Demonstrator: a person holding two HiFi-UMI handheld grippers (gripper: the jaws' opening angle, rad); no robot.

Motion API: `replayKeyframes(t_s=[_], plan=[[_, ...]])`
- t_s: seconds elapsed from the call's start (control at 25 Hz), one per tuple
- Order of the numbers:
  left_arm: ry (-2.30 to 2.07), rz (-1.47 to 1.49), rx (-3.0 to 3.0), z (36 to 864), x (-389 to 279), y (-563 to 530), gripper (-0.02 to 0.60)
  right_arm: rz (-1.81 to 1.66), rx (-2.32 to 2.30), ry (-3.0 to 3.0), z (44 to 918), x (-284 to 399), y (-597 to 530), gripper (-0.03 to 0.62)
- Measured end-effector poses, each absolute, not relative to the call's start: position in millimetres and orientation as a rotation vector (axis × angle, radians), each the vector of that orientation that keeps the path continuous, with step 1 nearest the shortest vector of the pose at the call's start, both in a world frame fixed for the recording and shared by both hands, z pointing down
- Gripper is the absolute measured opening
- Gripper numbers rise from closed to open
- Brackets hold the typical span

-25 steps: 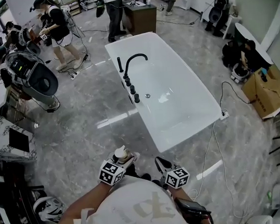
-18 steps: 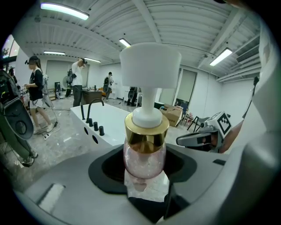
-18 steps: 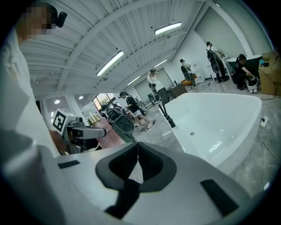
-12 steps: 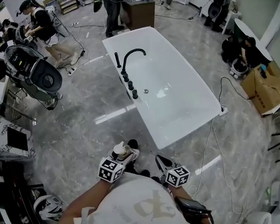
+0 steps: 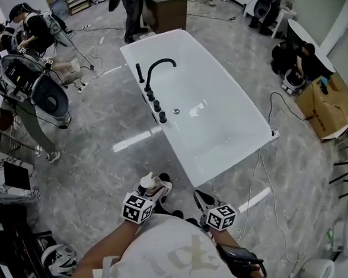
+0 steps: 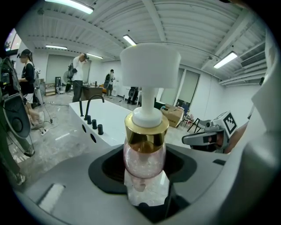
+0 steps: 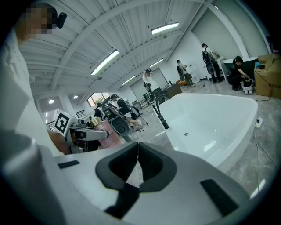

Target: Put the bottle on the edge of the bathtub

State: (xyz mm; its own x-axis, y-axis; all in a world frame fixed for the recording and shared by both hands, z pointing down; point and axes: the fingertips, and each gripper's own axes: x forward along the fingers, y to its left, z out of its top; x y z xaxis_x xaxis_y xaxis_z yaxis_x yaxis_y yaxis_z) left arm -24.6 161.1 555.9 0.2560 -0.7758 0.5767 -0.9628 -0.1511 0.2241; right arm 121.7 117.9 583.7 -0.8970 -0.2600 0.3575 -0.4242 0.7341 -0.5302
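Grey marbled floor (image 5: 99, 170) spreads below me, with a white freestanding bathtub (image 5: 221, 132) ahead and a black arched faucet (image 5: 157, 68) on its left rim. My left tool (image 5: 155, 189) is clamped on a clear pink pump bottle (image 6: 145, 149) with a gold collar and white pump head, held upright short of the tub's near end. My right tool (image 7: 138, 160) sits beside it, jaws together and holding nothing.

A cardboard box (image 5: 325, 108) sits on the grey floor (image 5: 105, 170) at right, and a brown cabinet (image 5: 166, 12) stands farther off.
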Motion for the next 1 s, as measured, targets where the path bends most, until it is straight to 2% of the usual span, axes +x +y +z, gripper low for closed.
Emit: replayKeyframes(t_s=[1.0], plan=[[-1.475,0.494,2.021,572.8,-103.8,47.9,0.221,0.933,0.662,-2.632,589.8,65.4,21.1,0.006]])
